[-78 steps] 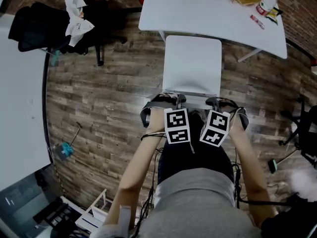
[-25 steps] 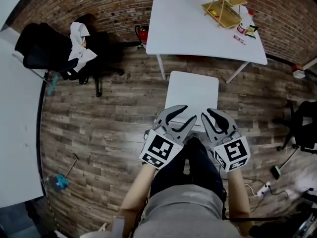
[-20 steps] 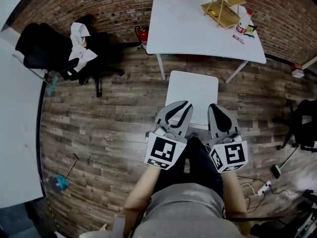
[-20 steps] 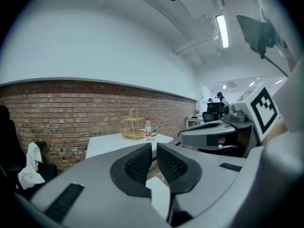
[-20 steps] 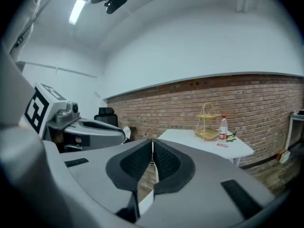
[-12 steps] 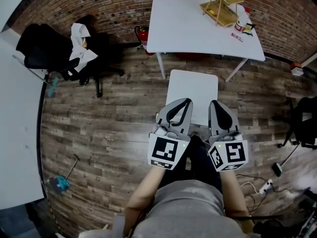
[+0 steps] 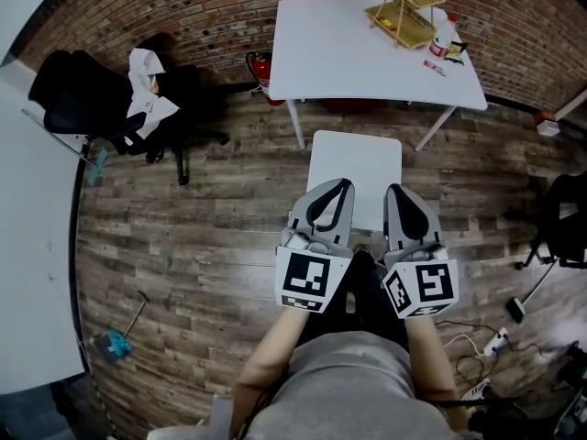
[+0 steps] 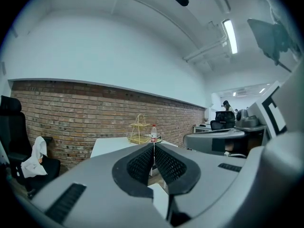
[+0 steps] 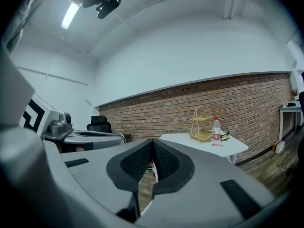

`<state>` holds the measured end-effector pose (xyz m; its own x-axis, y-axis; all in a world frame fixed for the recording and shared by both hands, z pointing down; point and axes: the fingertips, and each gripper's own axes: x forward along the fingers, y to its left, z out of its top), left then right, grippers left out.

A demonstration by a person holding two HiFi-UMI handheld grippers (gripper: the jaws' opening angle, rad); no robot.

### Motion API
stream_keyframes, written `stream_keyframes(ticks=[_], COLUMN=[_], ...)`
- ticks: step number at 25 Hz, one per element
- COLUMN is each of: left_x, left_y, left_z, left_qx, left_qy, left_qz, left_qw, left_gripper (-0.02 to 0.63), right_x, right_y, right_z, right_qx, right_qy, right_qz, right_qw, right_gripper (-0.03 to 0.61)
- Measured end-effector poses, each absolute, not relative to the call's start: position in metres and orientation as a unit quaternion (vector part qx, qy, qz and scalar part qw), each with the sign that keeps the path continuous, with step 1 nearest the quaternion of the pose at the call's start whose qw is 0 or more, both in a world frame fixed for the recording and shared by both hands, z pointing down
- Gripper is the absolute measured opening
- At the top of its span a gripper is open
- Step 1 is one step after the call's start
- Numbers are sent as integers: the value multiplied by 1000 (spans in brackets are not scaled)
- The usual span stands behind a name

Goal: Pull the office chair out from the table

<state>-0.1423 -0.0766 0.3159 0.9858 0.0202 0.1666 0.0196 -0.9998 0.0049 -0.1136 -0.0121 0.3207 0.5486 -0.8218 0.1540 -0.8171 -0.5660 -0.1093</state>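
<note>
Now, with your left gripper (image 7: 341,185) and right gripper (image 7: 397,191) both pressed together and empty, hold them off the office chair (image 7: 356,168), already clear of the table (image 7: 348,44).

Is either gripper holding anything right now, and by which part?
Nothing is held: the left gripper and the right gripper are both shut with nothing between their jaws. Neither grips the chair.

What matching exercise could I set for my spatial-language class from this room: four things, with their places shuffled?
1 white chair
2 wire stand
3 white cloth
4 fire extinguisher

A lying on the black chair
B on the white table
C on the floor by the brick wall
D just ahead of the left gripper and right gripper

Pairs: 1-D, 2-B, 3-A, 4-C.
</note>
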Motion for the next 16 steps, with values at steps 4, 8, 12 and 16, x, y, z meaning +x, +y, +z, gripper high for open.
stream_keyframes(ticks=[4,8,12,16], left_x=[-141,-141,-141,-139], left_y=[-77,-80,-82,-86], left_z=[317,321,324,325], left_qx=[996,996,996,995], left_qy=[9,7,5,5], left_qz=[86,92,94,95], left_qw=[2,3,3,1], left_gripper=[17,17,17,17], right_x=[-113,-112,-109,-109], right_y=[-12,-14,-15,-18], right_z=[320,320,322,325], right_qx=[-880,-880,-880,-882], right_qy=[466,465,464,461], right_qz=[-94,-93,-96,-102], right_qw=[14,10,14,19], right_gripper=[14,14,14,14])
